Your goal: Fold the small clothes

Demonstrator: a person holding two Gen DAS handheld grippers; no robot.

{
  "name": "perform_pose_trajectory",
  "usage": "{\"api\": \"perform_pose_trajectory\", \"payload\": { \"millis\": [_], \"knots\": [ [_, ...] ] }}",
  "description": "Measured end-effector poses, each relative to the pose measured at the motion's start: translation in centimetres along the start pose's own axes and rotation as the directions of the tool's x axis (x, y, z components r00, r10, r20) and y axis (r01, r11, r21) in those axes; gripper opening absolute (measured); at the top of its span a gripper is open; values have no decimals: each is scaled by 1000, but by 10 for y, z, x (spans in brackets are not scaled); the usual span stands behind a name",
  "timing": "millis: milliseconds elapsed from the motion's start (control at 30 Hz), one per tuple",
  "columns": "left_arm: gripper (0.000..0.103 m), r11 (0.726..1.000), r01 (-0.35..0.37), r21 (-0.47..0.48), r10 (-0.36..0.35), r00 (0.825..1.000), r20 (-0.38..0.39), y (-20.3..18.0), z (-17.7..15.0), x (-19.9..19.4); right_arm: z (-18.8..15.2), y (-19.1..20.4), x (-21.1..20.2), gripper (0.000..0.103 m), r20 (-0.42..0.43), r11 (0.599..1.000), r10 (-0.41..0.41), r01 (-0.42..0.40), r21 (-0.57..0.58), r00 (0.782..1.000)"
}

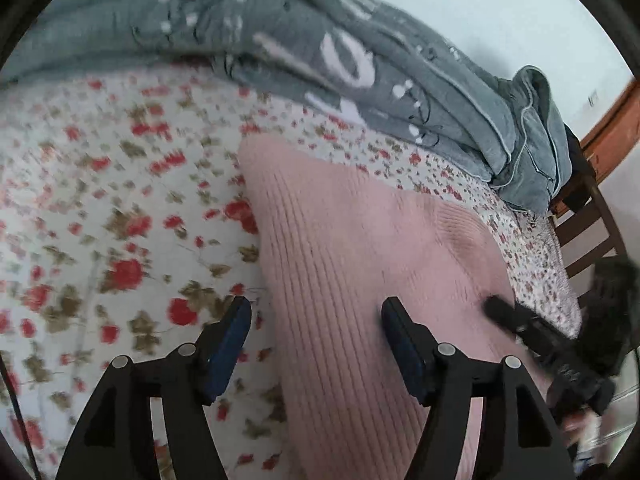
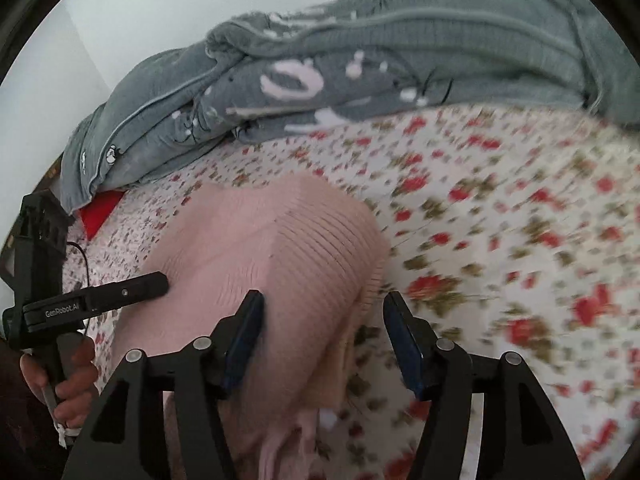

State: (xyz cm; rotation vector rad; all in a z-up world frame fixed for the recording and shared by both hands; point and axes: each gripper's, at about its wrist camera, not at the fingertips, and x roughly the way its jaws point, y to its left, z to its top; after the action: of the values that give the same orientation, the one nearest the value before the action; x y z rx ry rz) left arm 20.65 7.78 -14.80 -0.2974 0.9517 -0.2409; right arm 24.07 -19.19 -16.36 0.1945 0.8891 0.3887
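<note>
A pink ribbed knit garment (image 1: pixel 360 264) lies folded on the flowered bedsheet (image 1: pixel 100 208). My left gripper (image 1: pixel 316 314) is open and empty, just above the garment's left edge. The right gripper's fingers (image 1: pixel 516 316) show at the garment's right side in the left wrist view. In the right wrist view the same pink garment (image 2: pixel 288 264) lies under my open, empty right gripper (image 2: pixel 324 308), which hovers over its right edge. The left gripper's fingers (image 2: pixel 132 290) reach in from the left over the garment, held by a hand (image 2: pixel 68 380).
A grey patterned blanket (image 1: pixel 400 80) is piled along the far side of the bed and also shows in the right wrist view (image 2: pixel 320 68). A wooden chair (image 1: pixel 588 216) stands at the bed's right edge. A red item (image 2: pixel 98 214) lies by the blanket's corner.
</note>
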Motion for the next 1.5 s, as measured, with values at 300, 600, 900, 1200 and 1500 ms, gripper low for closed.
{"api": "perform_pose_trajectory", "payload": {
  "millis": [300, 600, 900, 1200, 1500],
  "knots": [
    [66, 988, -106, 114, 78, 971, 226, -22, -36, -41, -46, 53, -48, 51, 238, 969, -3, 61, -238, 971],
    [66, 978, -161, 132, 146, 982, 120, -33, -86, -26, -87, 38, -27, 39, 122, 974, -117, 138, -182, 986],
    [68, 977, -189, 98, 171, 970, 174, -34, -110, -31, -113, 38, -41, 48, 138, 973, -136, 159, -169, 981],
    [74, 978, -183, 97, 151, 950, 273, -27, -128, -26, -125, 30, -35, 49, 210, 980, -124, 153, -127, 970],
    [77, 994, -101, 53, 82, 955, 284, -14, -131, -22, -123, 27, -30, 62, 189, 979, -158, 179, -100, 969]
  ]
}}
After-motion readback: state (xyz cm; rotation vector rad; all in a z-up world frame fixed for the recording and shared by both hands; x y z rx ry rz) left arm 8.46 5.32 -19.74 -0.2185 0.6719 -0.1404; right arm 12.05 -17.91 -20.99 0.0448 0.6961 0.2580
